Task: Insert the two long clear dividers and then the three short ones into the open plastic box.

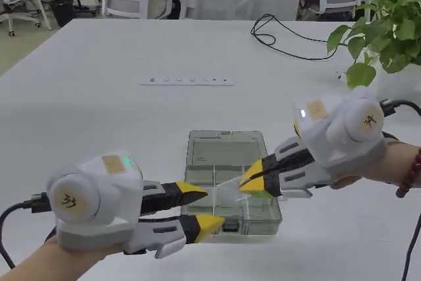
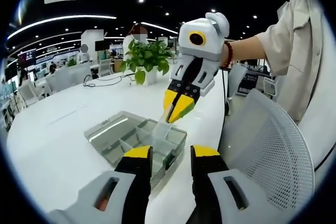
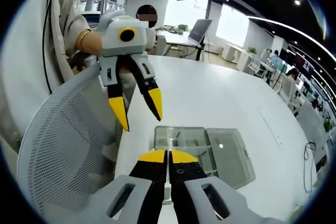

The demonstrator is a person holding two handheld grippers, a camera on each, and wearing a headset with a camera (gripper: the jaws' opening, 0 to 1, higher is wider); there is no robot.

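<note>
Hanging over the near right part of the open plastic box (image 1: 260, 220), a short clear divider (image 1: 227, 193) is pinched at one end by the right gripper (image 1: 253, 182), its yellow tips pressed together on the sheet. In the left gripper view the divider (image 2: 163, 128) slants down from those tips (image 2: 176, 108) toward the box's cells (image 2: 105, 129). It looks thin, light and fairly stiff, but smooth enough to slip or twist in a hard pinch. A hold on the upper edge, leaving the lower edge and both ends free for the slots, seems best, with gentle pressure since such plastic may crack or bow. Clear partitions already cross the box base, though how many are seated is hard to tell. The left gripper (image 1: 205, 208) waits just at the box's near left corner, fingers apart and holding nothing. Around them lies the white table (image 1: 99, 83), with a power strip (image 1: 187, 81) and a potted plant (image 1: 388, 24) well beyond.
</note>
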